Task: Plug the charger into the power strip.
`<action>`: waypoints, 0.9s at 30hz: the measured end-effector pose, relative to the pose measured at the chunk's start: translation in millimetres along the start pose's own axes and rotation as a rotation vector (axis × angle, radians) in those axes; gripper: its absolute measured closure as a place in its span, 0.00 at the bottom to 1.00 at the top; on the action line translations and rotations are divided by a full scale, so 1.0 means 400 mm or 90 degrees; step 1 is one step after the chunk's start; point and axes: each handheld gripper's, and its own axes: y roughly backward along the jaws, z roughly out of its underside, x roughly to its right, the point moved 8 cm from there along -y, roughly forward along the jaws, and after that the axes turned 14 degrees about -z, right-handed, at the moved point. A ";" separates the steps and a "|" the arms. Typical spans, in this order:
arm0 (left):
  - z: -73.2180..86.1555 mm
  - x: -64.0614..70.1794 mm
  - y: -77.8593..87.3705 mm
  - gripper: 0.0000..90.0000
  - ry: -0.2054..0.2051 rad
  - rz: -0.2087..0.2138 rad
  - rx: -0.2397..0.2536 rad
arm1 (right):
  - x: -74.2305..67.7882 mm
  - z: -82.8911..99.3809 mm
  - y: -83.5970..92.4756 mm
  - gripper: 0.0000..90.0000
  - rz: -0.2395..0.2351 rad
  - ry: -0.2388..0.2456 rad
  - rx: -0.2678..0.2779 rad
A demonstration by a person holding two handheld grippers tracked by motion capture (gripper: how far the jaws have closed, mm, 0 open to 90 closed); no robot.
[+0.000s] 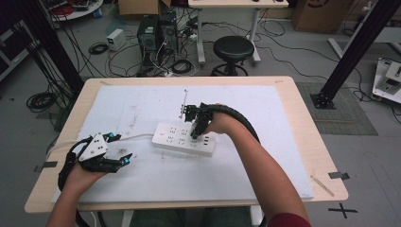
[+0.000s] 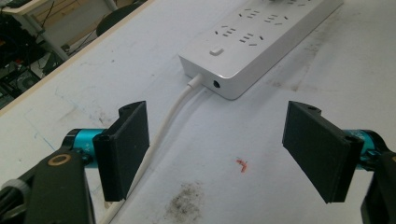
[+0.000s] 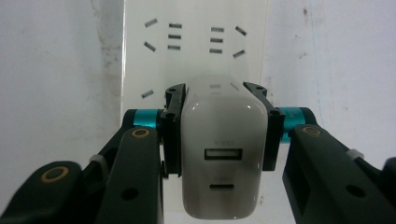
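My right claw (image 3: 219, 135) is clamped on a white USB charger (image 3: 223, 154), one jaw on each flat side, so the block cannot twist between them. I hold it port face toward my camera and prong end toward the white power strip (image 1: 183, 138), which looks like the way to line it up with a socket. In the high view the right claw (image 1: 197, 128) stands steeply over the right-hand part of the strip, above the far sockets.

My left claw (image 2: 215, 154) grips nothing; its jaws stand wide apart over bare sheet. It rests low on the counter (image 1: 302, 142) near its left front, well apart from the strip's switch end. Judgement: it waits there in reserve, perhaps to steady the strip if the charger needs a push.

The strip lies slantwise across the middle of the white sheet (image 1: 142, 104), its cable (image 2: 163, 126) running from the near end back past my left jaw.

Hard to make out:
- The prongs are hidden behind the charger body; I cannot tell whether they are touching, partly in, or clear of the socket.
- The port markings are too blurred to read.
- A thin upright rod (image 1: 183, 103) stands beyond the strip; purpose unclear.
- The cable's far run leaves the counter's left edge.
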 end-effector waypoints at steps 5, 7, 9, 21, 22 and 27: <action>0.000 0.000 -0.003 0.25 0.000 0.000 -0.001 | 0.004 -0.010 -0.005 0.70 -0.008 0.000 -0.004; -0.004 0.002 -0.006 0.25 0.002 -0.001 0.001 | 0.005 -0.015 -0.008 0.71 -0.004 0.007 -0.007; -0.008 0.004 -0.008 0.25 0.000 -0.003 0.003 | 0.007 -0.021 -0.034 0.71 0.004 -0.010 -0.026; -0.025 -0.001 0.013 0.25 -0.006 -0.010 0.008 | 0.014 -0.018 -0.043 0.71 -0.013 -0.024 -0.001; -0.023 -0.001 0.013 0.25 -0.006 -0.008 0.006 | 0.014 -0.018 -0.043 0.71 -0.012 -0.024 -0.003; -0.016 -0.002 0.012 0.25 -0.006 -0.004 -0.001 | 0.014 -0.017 -0.040 0.68 -0.014 -0.023 0.006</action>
